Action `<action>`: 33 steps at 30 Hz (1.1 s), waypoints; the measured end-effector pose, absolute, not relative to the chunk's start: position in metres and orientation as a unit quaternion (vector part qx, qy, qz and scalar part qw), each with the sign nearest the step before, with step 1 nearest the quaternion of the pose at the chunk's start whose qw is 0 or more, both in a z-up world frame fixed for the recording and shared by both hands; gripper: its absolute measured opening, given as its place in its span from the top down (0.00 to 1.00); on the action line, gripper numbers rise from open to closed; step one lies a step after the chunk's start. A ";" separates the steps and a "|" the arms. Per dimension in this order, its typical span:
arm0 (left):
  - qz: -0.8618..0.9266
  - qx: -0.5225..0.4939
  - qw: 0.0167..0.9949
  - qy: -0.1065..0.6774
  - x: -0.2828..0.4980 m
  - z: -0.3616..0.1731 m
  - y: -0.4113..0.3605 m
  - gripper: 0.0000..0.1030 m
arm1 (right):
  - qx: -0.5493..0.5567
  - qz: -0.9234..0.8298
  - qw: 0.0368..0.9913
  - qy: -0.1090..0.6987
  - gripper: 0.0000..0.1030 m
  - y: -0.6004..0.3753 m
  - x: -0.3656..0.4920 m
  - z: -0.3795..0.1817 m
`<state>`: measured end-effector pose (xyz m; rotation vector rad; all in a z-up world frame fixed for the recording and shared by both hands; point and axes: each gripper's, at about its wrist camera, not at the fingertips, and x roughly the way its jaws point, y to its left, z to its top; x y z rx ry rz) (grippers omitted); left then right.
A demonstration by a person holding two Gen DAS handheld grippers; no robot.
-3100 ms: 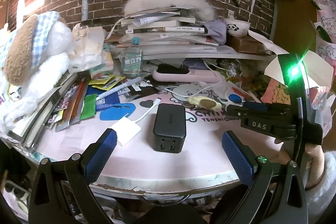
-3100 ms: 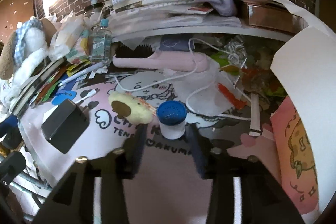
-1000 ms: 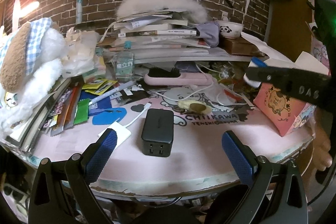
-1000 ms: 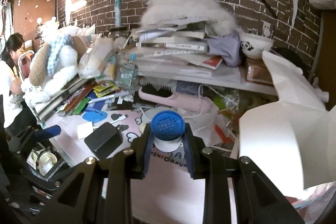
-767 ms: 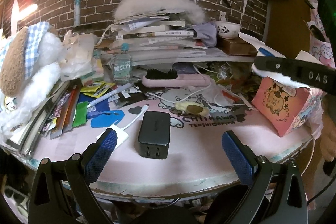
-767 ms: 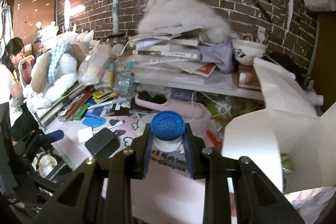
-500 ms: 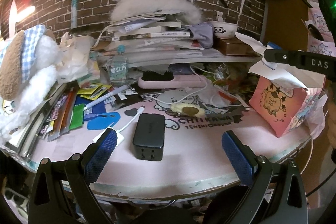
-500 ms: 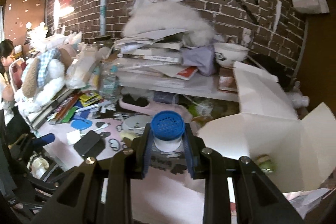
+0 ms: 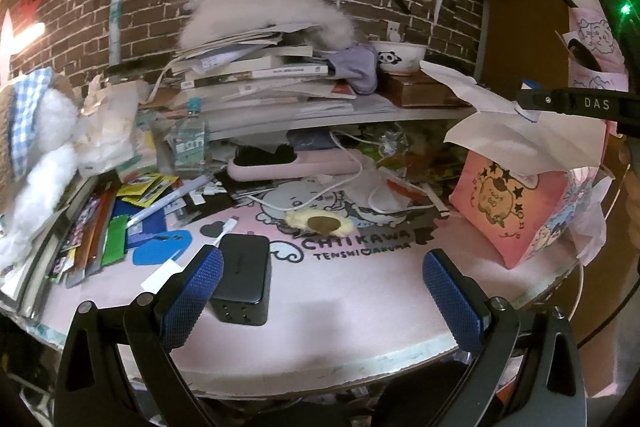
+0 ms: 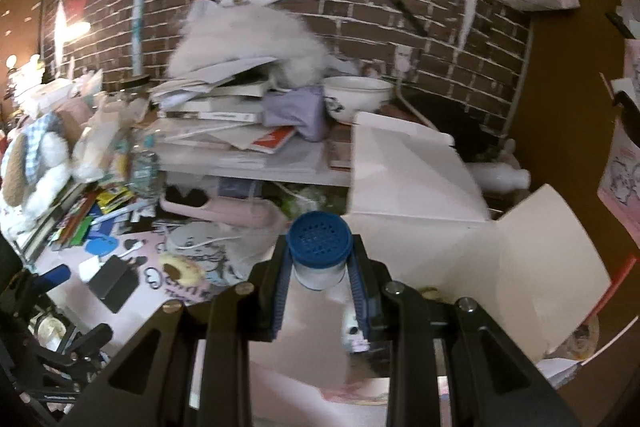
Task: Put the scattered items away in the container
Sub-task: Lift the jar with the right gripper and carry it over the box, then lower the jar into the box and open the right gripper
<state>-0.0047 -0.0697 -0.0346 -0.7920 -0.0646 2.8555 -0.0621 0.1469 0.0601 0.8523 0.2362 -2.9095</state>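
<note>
The right gripper (image 10: 320, 275) has its fingers (image 10: 280, 279) clamped on the small white jar with the blue perforated lid (image 10: 319, 253), carried just in front of the open mouth of the pink box (image 9: 508, 211), whose white flaps (image 10: 420, 179) stand up beyond the fingertips. To do this well, bring the jar past the near flap and low inside before letting go (a drop from height could tip it). The left gripper (image 9: 320, 291) hovers with fingers wide apart, the black charger (image 9: 244, 277) on the worktop (image 9: 352, 311) just beside its left finger.
</note>
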 end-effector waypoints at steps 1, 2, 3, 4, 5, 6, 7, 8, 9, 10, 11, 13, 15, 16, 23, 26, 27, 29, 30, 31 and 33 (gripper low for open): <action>0.959 -0.267 0.089 -0.021 -0.005 -0.035 -0.069 0.03 | 0.281 -0.956 0.045 0.077 0.76 0.151 -0.063 0.061; 0.959 -0.268 0.090 -0.021 -0.006 -0.036 -0.068 0.03 | 0.283 -0.955 0.040 0.076 0.76 0.156 -0.064 0.062; 0.959 -0.269 0.091 -0.021 -0.007 -0.036 -0.067 0.03 | 0.285 -0.955 0.034 0.075 0.76 0.161 -0.065 0.062; 0.958 -0.270 0.093 -0.020 -0.007 -0.036 -0.066 0.03 | 0.288 -0.954 0.028 0.075 0.76 0.167 -0.067 0.062; 0.958 -0.270 0.095 -0.020 -0.008 -0.037 -0.065 0.03 | 0.292 -0.953 0.022 0.076 0.76 0.172 -0.068 0.062; 0.958 -0.271 0.096 -0.019 -0.008 -0.037 -0.064 0.03 | 0.295 -0.952 0.016 0.076 0.76 0.177 -0.069 0.062; 0.957 -0.270 0.099 -0.018 -0.008 -0.037 -0.062 0.03 | 0.298 -0.952 0.011 0.076 0.76 0.182 -0.071 0.062; 0.957 -0.270 0.103 -0.017 -0.008 -0.037 -0.060 0.03 | 0.302 -0.950 0.006 0.076 0.76 0.187 -0.072 0.061; 0.957 -0.270 0.107 -0.015 -0.008 -0.036 -0.058 0.03 | 0.305 -0.949 0.000 0.077 0.76 0.191 -0.073 0.060; 0.957 -0.270 0.109 -0.013 -0.008 -0.036 -0.057 0.03 | 0.308 -0.948 -0.006 0.077 0.76 0.196 -0.074 0.060; 0.957 -0.270 0.111 -0.011 -0.009 -0.036 -0.055 0.03 | 0.312 -0.947 -0.012 0.076 0.76 0.202 -0.076 0.059; 0.956 -0.269 0.114 -0.007 -0.009 -0.036 -0.052 0.03 | 0.320 -0.944 -0.023 0.073 0.76 0.210 -0.079 0.058; 0.956 -0.270 0.117 -0.005 -0.010 -0.035 -0.050 0.03 | 0.335 -0.939 -0.033 0.073 0.76 0.219 -0.084 0.055; 0.956 -0.270 0.118 -0.003 -0.010 -0.035 -0.049 0.03 | 0.342 -0.936 -0.036 0.073 0.76 0.222 -0.087 0.054; 0.955 -0.272 0.121 0.001 -0.012 -0.036 -0.046 0.03 | 0.409 -0.907 -0.043 0.091 0.76 0.236 -0.110 0.034; 0.955 -0.273 0.120 0.001 -0.013 -0.036 -0.046 0.03 | 0.434 -0.895 -0.037 0.093 0.76 0.240 -0.117 0.027; 0.955 -0.273 0.120 0.001 -0.013 -0.036 -0.046 0.03 | 0.441 -0.892 -0.035 0.094 0.76 0.240 -0.120 0.025; 0.954 -0.274 0.120 0.000 -0.013 -0.036 -0.046 0.03 | 0.455 -0.884 -0.034 0.100 0.76 0.240 -0.125 0.020; 0.954 -0.273 0.120 0.001 -0.013 -0.036 -0.046 0.03 | 0.461 -0.881 -0.033 0.103 0.76 0.240 -0.127 0.019; 0.954 -0.273 0.120 0.001 -0.013 -0.036 -0.046 0.03 | 0.468 -0.877 -0.030 0.103 0.76 0.240 -0.129 0.017; 0.954 -0.273 0.121 0.001 -0.013 -0.036 -0.046 0.03 | 0.484 -0.869 -0.025 0.105 0.76 0.240 -0.134 0.014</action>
